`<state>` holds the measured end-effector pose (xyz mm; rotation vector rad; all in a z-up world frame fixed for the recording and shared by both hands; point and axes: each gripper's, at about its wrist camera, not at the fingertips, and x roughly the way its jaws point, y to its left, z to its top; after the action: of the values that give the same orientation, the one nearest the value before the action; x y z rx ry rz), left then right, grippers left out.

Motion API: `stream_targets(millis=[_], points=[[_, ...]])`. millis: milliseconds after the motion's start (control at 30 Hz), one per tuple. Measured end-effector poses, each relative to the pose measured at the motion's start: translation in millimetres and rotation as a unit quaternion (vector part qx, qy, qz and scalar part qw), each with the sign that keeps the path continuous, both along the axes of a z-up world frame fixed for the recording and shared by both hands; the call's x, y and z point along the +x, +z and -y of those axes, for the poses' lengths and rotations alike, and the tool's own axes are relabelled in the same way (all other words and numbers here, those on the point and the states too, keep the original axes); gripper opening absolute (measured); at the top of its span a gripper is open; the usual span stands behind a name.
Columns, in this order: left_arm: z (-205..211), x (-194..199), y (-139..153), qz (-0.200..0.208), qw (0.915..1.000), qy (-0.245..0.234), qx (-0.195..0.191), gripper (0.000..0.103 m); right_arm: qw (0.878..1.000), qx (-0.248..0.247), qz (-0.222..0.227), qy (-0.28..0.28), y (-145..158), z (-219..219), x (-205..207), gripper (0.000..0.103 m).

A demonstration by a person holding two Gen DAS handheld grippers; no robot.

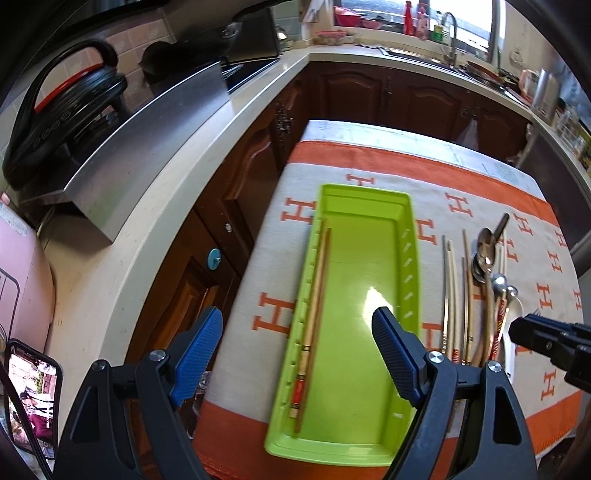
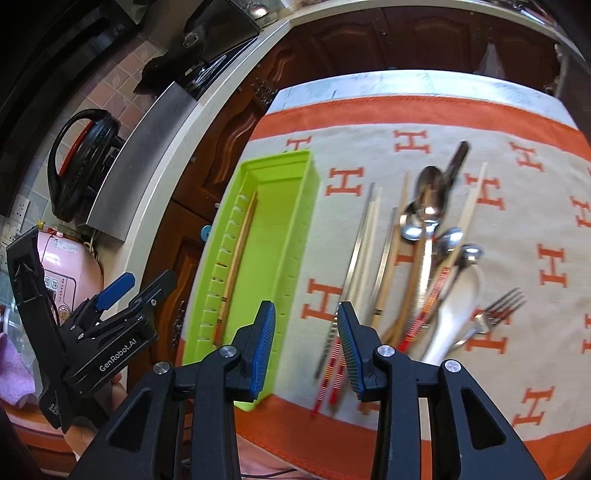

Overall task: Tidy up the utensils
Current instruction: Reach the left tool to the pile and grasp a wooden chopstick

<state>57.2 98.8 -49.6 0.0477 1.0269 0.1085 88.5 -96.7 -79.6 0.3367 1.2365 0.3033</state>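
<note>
Kitchen setting. Small worktop covered by a beige cloth with orange border and orange H pattern. Dark wooden cabinets behind, under a pale L-shaped counter. On that counter: stainless-steel panel, black and red cooker, pink appliance. Sink with tap under a window at the far end.

Lime-green tray lying lengthwise at the left part of the cloth, slotted along both long walls. Contents: one pair of wooden chopsticks along the left wall (red and patterned ends toward the camera); remainder of the tray floor bare.

Loose utensils heaped on the cloth just right of the tray, outside it: several chopsticks, metal spoons, a white ceramic spoon, a fork at the right edge of the heap.

Left gripper over the near end of the tray, jaws wide apart, nothing between them. Right gripper above the gap between tray and heap, jaws partly apart, gripping nothing (red-striped chopstick ends visible below, not touched).
</note>
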Motion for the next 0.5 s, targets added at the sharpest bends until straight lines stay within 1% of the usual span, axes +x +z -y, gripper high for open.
stream_targets(millis=[200, 500], points=[[25.8, -2.0, 1.5, -0.004, 0.9997, -0.025, 0.004, 0.082, 1.0, -0.012, 0.01, -0.016, 6.1, 37.8, -14.2, 0.036], [68.9, 2.8, -5.7, -0.025, 0.9972, -0.07, -0.003, 0.082, 0.999, -0.005, -0.002, -0.047, -9.8, 77.8, -21.3, 0.036]])
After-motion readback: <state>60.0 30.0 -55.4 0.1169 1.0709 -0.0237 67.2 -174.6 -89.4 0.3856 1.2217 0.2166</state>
